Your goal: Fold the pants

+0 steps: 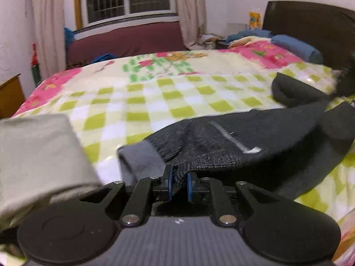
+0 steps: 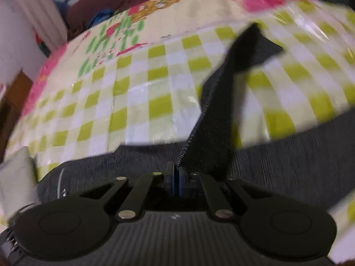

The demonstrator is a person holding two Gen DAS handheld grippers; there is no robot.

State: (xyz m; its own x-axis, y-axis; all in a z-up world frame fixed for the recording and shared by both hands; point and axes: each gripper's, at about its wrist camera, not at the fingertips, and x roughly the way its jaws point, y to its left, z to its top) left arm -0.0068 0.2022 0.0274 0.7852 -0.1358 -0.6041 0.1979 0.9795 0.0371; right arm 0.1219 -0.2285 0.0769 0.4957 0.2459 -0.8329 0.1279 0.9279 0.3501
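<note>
Dark grey pants (image 1: 255, 141) with a lighter grey waistband and a white zip stripe lie across the checked bedspread (image 1: 155, 93), stretching right. My left gripper (image 1: 178, 179) is shut on the pants fabric near the waistband. In the right wrist view my right gripper (image 2: 177, 177) is shut on a strip of the pants (image 2: 221, 102) that runs up from the jaws, with the rest of the pants (image 2: 288, 155) spread below it.
A folded beige garment (image 1: 37, 155) lies at the left, also at the left edge of the right wrist view (image 2: 15, 177). A dark headboard (image 1: 310, 22) and blue pillow (image 1: 295, 46) are at the far right. A window with curtains is behind.
</note>
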